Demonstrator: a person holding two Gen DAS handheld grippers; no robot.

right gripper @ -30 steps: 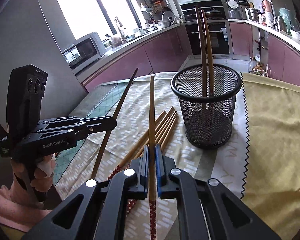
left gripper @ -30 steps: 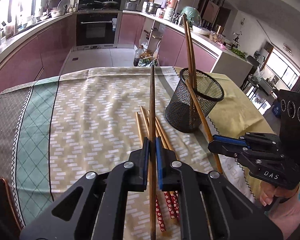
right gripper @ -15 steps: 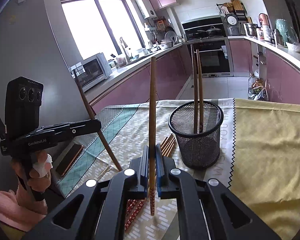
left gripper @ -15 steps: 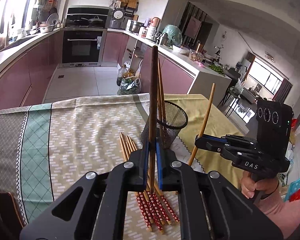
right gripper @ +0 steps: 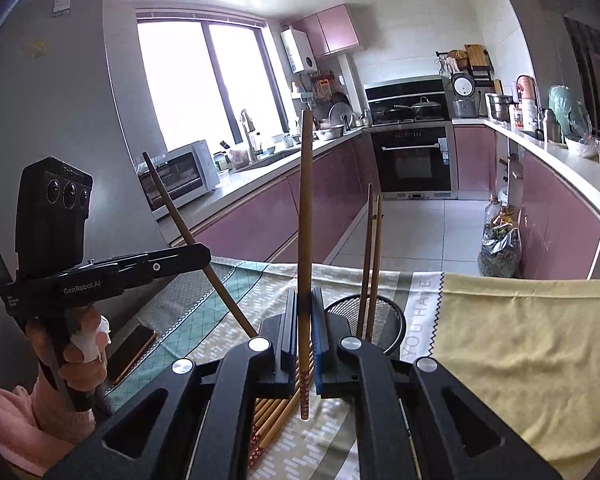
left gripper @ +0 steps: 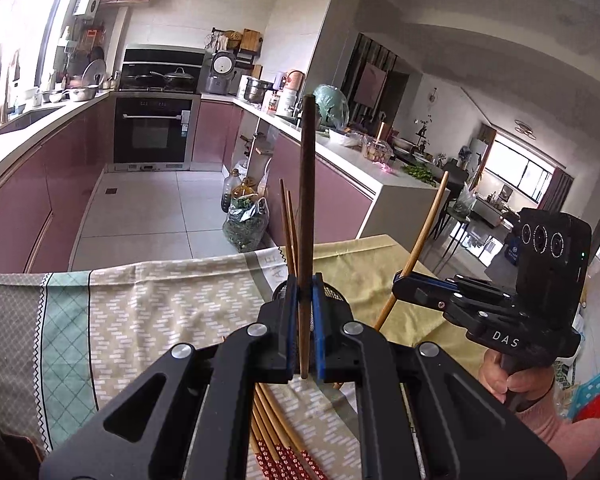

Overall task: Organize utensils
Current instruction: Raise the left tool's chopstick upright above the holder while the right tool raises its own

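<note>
Left gripper (left gripper: 305, 312) clamped on a dark chopstick (left gripper: 307, 200), held upright. Behind its fingers, the mesh cup (left gripper: 337, 295) mostly hidden; two chopsticks (left gripper: 289, 232) stand in it. Loose chopsticks (left gripper: 272, 424) lie on the patterned tablecloth (left gripper: 160, 312) below. To the right, the right gripper (left gripper: 404, 282) grips a lighter chopstick (left gripper: 420, 248), tilted.

Light: we see daylight pouring through the kitchen window (right gripper: 204, 88), blown out to white.
Second source: a bright far window (left gripper: 520, 172) beyond the kitchen.
Glare: we note sheen on the floor tiles (left gripper: 148, 208).
Edges: we get strong fisheye bending and black corners.
Sharpness: mostly crisp; nearest gripper bodies dark, with little detail.
</note>
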